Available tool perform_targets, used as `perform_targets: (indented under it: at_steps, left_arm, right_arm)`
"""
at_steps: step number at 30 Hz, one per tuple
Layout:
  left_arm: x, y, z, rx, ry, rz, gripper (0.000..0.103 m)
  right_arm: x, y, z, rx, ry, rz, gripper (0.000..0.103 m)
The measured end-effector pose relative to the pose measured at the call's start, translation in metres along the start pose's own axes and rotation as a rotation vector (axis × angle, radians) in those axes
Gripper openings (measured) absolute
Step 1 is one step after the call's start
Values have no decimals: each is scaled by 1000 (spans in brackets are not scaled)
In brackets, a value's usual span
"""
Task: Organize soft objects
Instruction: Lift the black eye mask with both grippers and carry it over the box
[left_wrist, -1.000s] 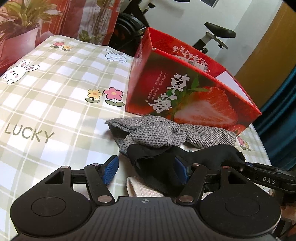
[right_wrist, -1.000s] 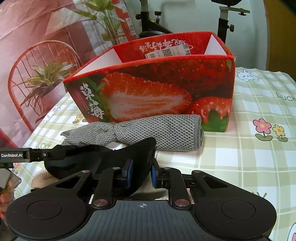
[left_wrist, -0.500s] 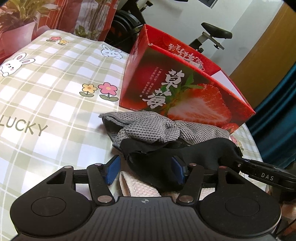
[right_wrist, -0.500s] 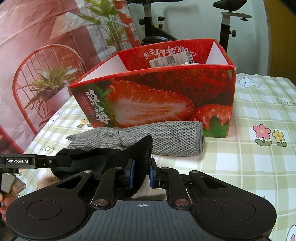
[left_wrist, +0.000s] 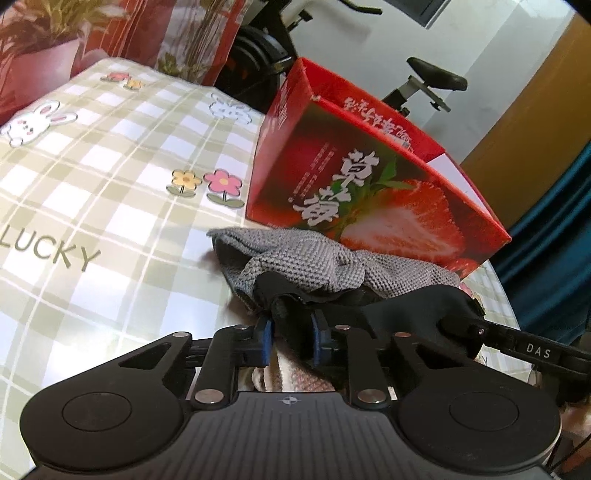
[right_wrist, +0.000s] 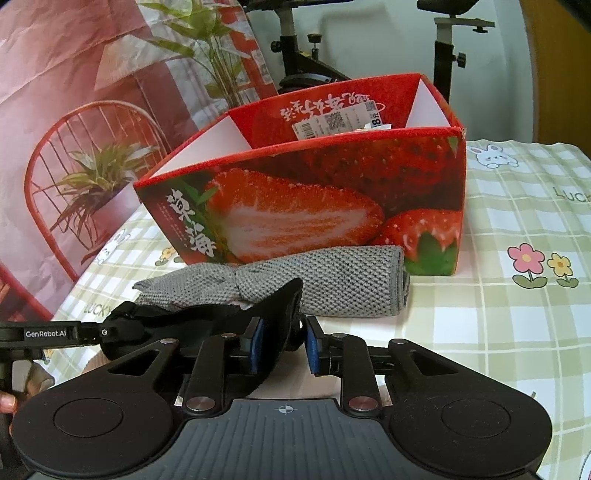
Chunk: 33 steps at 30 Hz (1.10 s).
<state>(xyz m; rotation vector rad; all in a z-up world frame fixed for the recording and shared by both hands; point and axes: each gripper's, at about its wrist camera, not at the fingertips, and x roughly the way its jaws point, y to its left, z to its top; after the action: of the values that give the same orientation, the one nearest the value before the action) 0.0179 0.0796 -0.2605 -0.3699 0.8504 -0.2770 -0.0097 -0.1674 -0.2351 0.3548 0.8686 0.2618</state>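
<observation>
A black soft cloth (left_wrist: 388, 310) hangs stretched between both grippers above the checked tablecloth. My left gripper (left_wrist: 291, 339) is closing, and its blue pads pinch one end of this cloth. My right gripper (right_wrist: 283, 345) is opening; the other end of the black cloth (right_wrist: 207, 325) lies against its left pad, with a gap to the right pad. Behind them a grey knitted towel (left_wrist: 306, 258) (right_wrist: 332, 284) lies folded in front of the red strawberry box (left_wrist: 369, 206) (right_wrist: 295, 218). A pale pink cloth (left_wrist: 295, 376) peeks out beneath the black one.
The box is open at the top, with a label inside. The tablecloth (left_wrist: 110, 206) stretches wide to the left of the box and also to its right (right_wrist: 517, 332). An exercise bike (left_wrist: 424, 77) and a plant backdrop stand behind the table. A hand (right_wrist: 7, 402) shows at the edge.
The left jaws have come together from wide apart onto the end of the black cloth. The right jaws have parted a little, leaving a gap beside the cloth.
</observation>
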Motion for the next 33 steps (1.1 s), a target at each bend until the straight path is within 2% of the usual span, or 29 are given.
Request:
perform_targets:
  at_steps: [3,7,19,27,33]
  left_arm:
    - [-6,-4,2,26,-24,2,17]
    - [-16,-10,5,54,-66,-5,12]
    - [-53,-41,35,202,-216,-5,11]
    - [-62,-66,78,283,-314,-23,10]
    - [-46,-90,112,371,-389,10,10]
  right_arm:
    - [-2,1,3,-4,-13,4,23]
    - [-8,1,7,-11,-35,7,16]
    - [-36,13,31,-43,-151,40,14]
    - [-48,27,73,-104,-234,46,13]
    - [-43,28,116,-164,-294,2,13]
